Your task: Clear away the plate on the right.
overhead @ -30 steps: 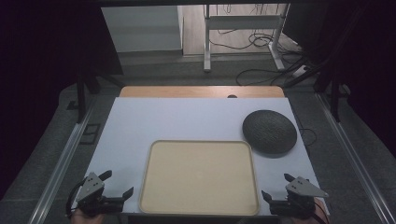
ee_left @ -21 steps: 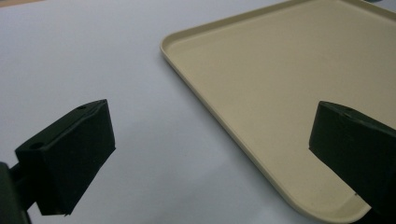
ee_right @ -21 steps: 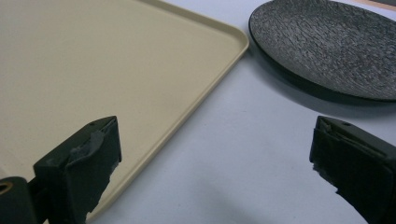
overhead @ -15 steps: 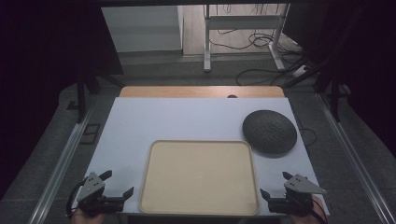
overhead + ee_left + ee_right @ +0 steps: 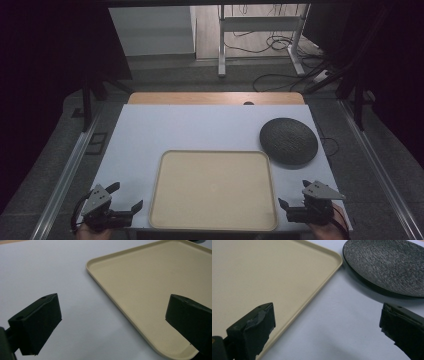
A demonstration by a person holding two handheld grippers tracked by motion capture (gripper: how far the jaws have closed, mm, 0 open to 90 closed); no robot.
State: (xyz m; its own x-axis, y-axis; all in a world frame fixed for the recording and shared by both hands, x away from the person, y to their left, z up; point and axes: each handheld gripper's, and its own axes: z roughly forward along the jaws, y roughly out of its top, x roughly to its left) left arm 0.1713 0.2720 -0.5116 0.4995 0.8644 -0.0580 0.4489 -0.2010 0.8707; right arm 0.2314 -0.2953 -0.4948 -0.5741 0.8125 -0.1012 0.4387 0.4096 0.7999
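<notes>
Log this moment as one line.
left gripper: open, idle | right gripper: open, idle | tray: empty | dark plate: right of tray

Tray (image 5: 214,195): I read it as smooth beige plastic, matt, with a soft sheen along the raised rim.
Plate (image 5: 289,140): dark, nearly black, and I see a rough, finely ridged surface with a dull finish.
Tabletop (image 5: 200,131): pale, smooth and matt from my seat; a strip of bare wood shows at its far edge.
Left tool (image 5: 113,323): black matt jaws, plastic-looking, clean faces.
Right tool (image 5: 327,326): black matt jaws, their pad edges worn and frayed grey.
</notes>
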